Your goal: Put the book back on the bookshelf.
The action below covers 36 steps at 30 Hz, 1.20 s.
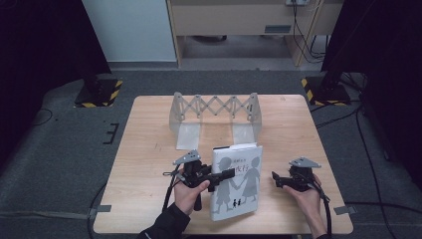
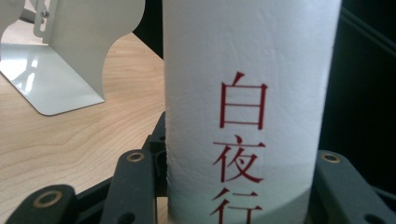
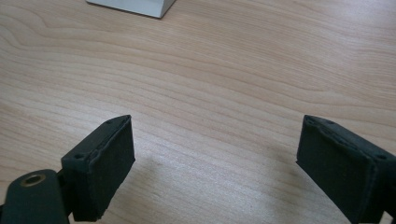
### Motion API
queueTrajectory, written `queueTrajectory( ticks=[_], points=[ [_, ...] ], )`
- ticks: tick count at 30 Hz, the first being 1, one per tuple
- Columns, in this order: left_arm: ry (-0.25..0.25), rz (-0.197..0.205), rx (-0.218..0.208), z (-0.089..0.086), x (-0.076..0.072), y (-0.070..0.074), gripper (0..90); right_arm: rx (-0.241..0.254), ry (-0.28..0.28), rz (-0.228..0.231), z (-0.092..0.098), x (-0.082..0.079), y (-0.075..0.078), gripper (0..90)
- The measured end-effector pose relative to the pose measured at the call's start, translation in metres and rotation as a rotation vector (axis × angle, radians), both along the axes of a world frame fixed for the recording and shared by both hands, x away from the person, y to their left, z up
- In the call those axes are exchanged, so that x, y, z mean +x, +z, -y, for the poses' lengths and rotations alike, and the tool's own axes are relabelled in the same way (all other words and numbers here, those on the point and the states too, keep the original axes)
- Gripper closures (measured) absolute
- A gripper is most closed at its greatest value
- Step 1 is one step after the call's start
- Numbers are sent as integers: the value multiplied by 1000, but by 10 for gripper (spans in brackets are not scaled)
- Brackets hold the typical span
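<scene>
There the left gripper (image 1: 226,174) squeezed the spine of the white book (image 1: 238,185), while the right gripper (image 1: 275,178) stood wide apart with nothing inside, over the wooden table (image 1: 149,149).

Red characters 白夜行 down the white book spine (image 2: 252,112), the title repeated on its cover (image 1: 238,180)

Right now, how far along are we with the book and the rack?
Done: the left gripper is clamped on the book at its spine, and the book stands up off the table. In hand: the right gripper is open beside it, holding nothing. Left, most likely: moving the book into the rack behind.
</scene>
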<state>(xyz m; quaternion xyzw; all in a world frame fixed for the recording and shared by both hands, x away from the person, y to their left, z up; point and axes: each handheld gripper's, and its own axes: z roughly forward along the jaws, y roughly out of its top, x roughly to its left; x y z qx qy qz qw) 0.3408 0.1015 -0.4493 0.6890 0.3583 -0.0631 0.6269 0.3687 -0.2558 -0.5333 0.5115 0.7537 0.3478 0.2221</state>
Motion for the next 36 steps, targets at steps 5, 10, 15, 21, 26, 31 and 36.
queueTrajectory(
  ticks=[5, 10, 15, 21, 26, 31, 36],
  points=[
    [11, 11, 24, -3, -1, 5, 525, -20, -4, -10, 2, 1, -3, 95],
    [18, 28, 47, -7, 0, 10, 525, -34, -17, -21, 5, 3, -5, 88],
    [35, 58, 80, -12, -1, 17, 525, -34, -23, -42, 6, 4, -5, 74],
    [62, 73, 70, -22, 0, 25, 525, -35, -28, -41, 6, 4, -6, 68],
    [91, 87, 59, -32, 2, 32, 525, -39, -29, -40, 6, 5, -6, 59],
    [129, 87, 62, -43, 5, 35, 525, -37, -35, -44, 6, 5, -6, 54],
    [162, 86, 71, -53, 9, 36, 525, -37, -34, -43, 6, 5, -6, 53]
  ],
)
